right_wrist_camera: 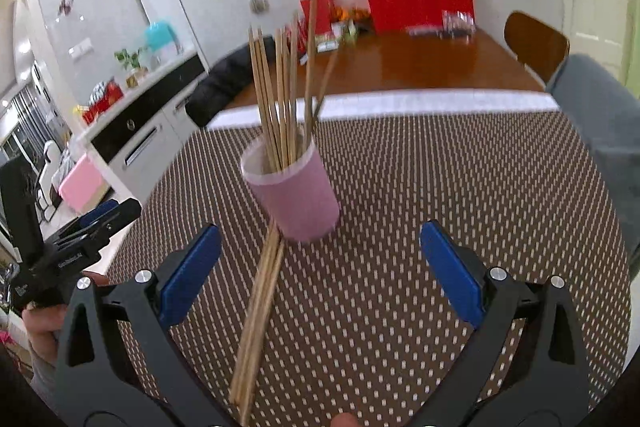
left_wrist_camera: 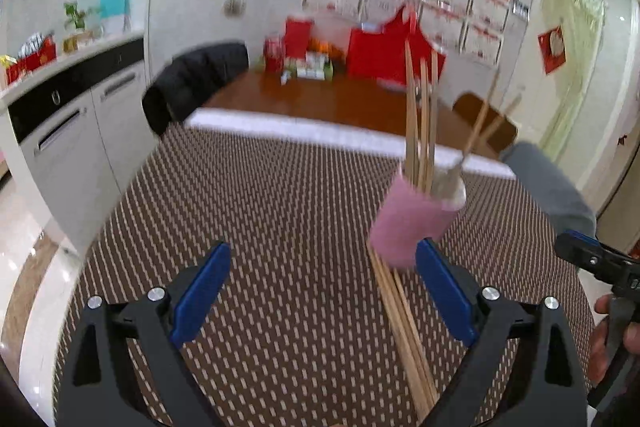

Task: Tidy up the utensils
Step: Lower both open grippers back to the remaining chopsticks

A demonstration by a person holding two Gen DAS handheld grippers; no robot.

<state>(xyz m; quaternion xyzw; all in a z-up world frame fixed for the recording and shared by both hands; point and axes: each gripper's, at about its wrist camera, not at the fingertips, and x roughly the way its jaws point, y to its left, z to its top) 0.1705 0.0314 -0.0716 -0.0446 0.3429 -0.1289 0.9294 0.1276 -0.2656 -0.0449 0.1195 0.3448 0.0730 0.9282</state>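
A pink cup [left_wrist_camera: 412, 223] [right_wrist_camera: 294, 197] stands on the brown patterned mat and holds several wooden chopsticks [left_wrist_camera: 420, 131] [right_wrist_camera: 280, 95] upright. More loose chopsticks [left_wrist_camera: 404, 331] [right_wrist_camera: 258, 315] lie flat on the mat in front of the cup, running toward the camera. My left gripper [left_wrist_camera: 324, 291] is open, with the cup just ahead of its right finger and the loose chopsticks beside that finger. My right gripper [right_wrist_camera: 320, 267] is open too, the cup just ahead between its fingers and the loose chopsticks near its left finger. Each gripper shows at the edge of the other's view.
The mat [left_wrist_camera: 280, 207] covers the near end of a wooden table [right_wrist_camera: 432, 67]. Red bags and boxes [left_wrist_camera: 384, 55] stand at its far end. A black-draped chair [left_wrist_camera: 192, 83] is on the left, a wooden chair [right_wrist_camera: 536, 43] on the right, a grey sleeve [right_wrist_camera: 600, 115] beside it.
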